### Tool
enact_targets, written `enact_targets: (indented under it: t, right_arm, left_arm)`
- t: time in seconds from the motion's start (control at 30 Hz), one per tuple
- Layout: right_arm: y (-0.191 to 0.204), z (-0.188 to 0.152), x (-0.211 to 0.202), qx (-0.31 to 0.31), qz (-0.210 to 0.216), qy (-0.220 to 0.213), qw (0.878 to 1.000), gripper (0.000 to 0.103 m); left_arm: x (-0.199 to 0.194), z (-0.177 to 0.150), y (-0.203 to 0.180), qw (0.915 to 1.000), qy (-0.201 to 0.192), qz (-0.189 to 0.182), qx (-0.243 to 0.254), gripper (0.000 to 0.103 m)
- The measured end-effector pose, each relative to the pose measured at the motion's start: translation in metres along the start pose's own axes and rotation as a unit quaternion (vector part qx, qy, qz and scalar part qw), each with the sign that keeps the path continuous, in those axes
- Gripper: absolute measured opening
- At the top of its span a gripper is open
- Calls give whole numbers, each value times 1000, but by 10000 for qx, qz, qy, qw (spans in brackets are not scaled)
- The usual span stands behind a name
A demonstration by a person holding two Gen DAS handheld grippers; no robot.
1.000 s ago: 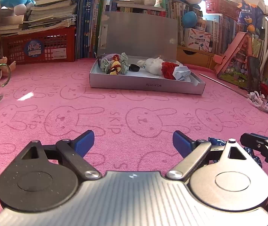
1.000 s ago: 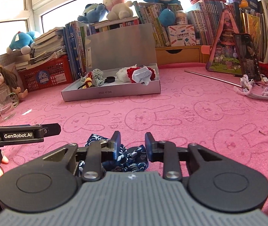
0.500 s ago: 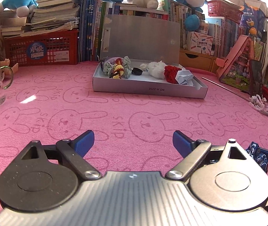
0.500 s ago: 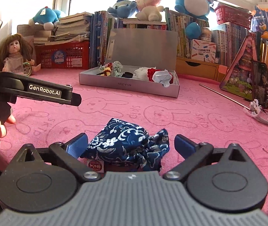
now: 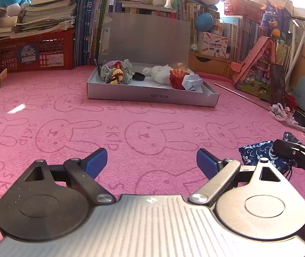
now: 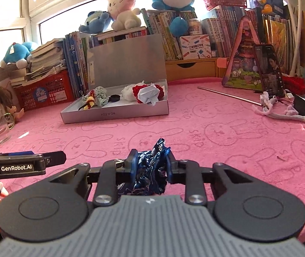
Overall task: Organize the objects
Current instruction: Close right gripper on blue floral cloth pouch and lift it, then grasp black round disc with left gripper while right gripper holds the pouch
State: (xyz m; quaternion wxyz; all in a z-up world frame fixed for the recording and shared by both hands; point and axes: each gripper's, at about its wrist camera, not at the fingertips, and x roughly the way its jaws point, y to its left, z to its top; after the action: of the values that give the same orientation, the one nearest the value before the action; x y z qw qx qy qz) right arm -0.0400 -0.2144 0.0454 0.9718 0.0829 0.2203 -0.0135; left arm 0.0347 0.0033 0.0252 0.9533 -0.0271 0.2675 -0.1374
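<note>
A: In the left wrist view, what is seen?
B: The left gripper point(image 5: 151, 160) is held wide apart with nothing between its fingers; the blue pouch point(image 5: 259, 156) is seen off to its right, pinched by the other tool.

A: And in the right wrist view?
B: The right gripper point(image 6: 150, 167) has just been closed and is clamped on the blue pouch point(image 6: 150, 171). The open grey box point(image 6: 113, 113) lies ahead and left, so the carry is judged to belong to the right hand.

Both wrist cameras sit low over the pink rabbit-print counter point(image 5: 131, 115), facing the open grey cardboard box point(image 5: 150, 94) at twelve o'clock, which both views share.
</note>
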Motion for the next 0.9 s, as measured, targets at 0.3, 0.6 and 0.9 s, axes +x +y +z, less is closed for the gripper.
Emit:
enact_targets:
  t: [0.3,0.6,0.9]
  right_arm:
    - [-57,3,10,448,-826,51,9956,30]
    - [-77,-9,6,305,-1078,-36,9937,69]
    - [-62,-14,13,-107,-658,-28,9978,84]
  left_arm:
    - [12,-12,-47,9974,210,-599,344,93]
    - [31,-20,-109,9893,216,-1101,935,87]
    - [44,-22,-129,9859,234,-1113,1225,37]
